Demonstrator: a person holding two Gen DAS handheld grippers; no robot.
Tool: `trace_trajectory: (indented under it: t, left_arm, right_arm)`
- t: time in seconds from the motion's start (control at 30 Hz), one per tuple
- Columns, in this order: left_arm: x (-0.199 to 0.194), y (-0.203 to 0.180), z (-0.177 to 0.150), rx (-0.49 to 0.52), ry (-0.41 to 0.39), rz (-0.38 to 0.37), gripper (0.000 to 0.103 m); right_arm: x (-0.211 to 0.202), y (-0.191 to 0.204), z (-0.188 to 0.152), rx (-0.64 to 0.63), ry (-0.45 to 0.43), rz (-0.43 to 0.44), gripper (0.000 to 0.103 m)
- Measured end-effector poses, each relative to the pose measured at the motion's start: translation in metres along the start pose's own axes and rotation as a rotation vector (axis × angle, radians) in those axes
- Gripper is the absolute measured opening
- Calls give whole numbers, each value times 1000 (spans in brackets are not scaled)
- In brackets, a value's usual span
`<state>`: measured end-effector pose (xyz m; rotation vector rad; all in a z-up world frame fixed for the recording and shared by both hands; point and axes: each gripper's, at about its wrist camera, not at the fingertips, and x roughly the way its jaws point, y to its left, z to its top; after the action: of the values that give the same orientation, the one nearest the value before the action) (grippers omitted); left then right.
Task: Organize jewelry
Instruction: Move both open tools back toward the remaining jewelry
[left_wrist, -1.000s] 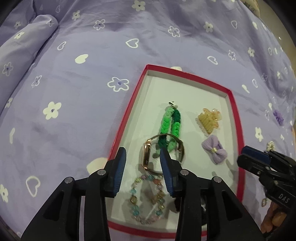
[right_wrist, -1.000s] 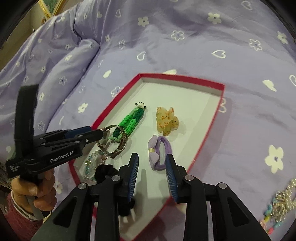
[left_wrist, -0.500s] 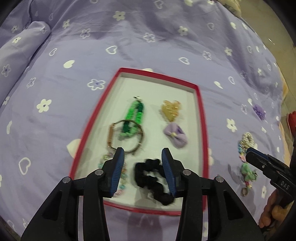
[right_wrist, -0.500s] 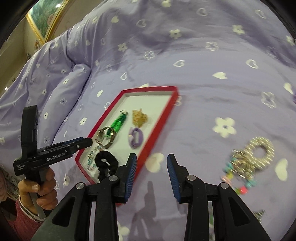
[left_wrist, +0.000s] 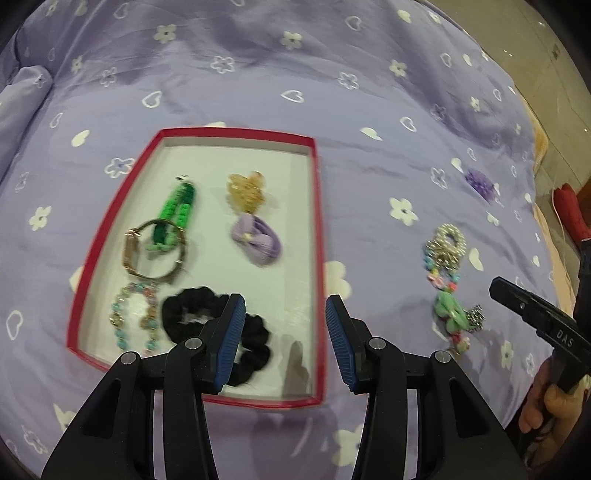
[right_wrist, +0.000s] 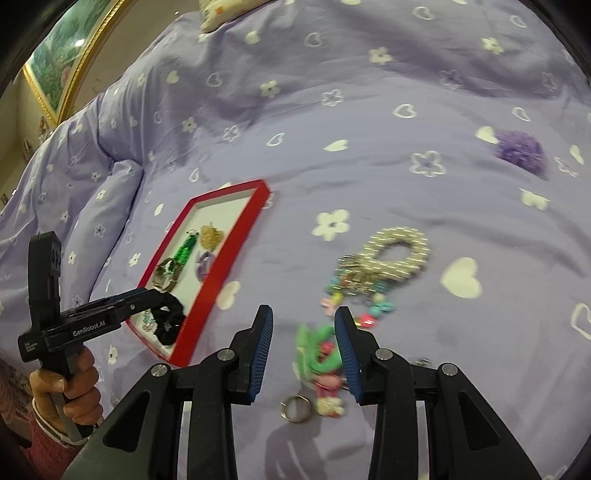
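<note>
Blk scrunchie (left_wrist: 214, 321) in red tray (left_wrist: 318, 258), L gripper (left_wrist: 284, 343) empty above.

A lilac bedcover (right_wrist: 369, 177) with white hearts and flowers printed on it fills nearly all of both views. A rolled fold of the same cloth (right_wrist: 122, 192) makes a soft ridge at the far left side of the bedcover. Beyond the bedcover's upper left corner hangs a picture in a gold frame (right_wrist: 70, 70), seen only in part. A small patterned cushion corner (right_wrist: 225, 11) lies at the top edge of the bedcover. Past its right edge, a beige floor (left_wrist: 546, 74) shows.
</note>
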<state>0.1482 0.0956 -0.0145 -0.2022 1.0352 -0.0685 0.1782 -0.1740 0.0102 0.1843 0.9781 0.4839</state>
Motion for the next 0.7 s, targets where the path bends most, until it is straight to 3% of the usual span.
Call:
trace_trajectory:
  t: [0.37, 0.7]
  left_arm:
    - [7, -46, -7, 58, 32, -82, 45]
    - [31, -100, -4, 126, 89, -167, 45]
  right_arm:
    - [-17, -43, -10, 65, -17, -58, 38]
    - [-7, -69, 1, 91, -20, -86, 38]
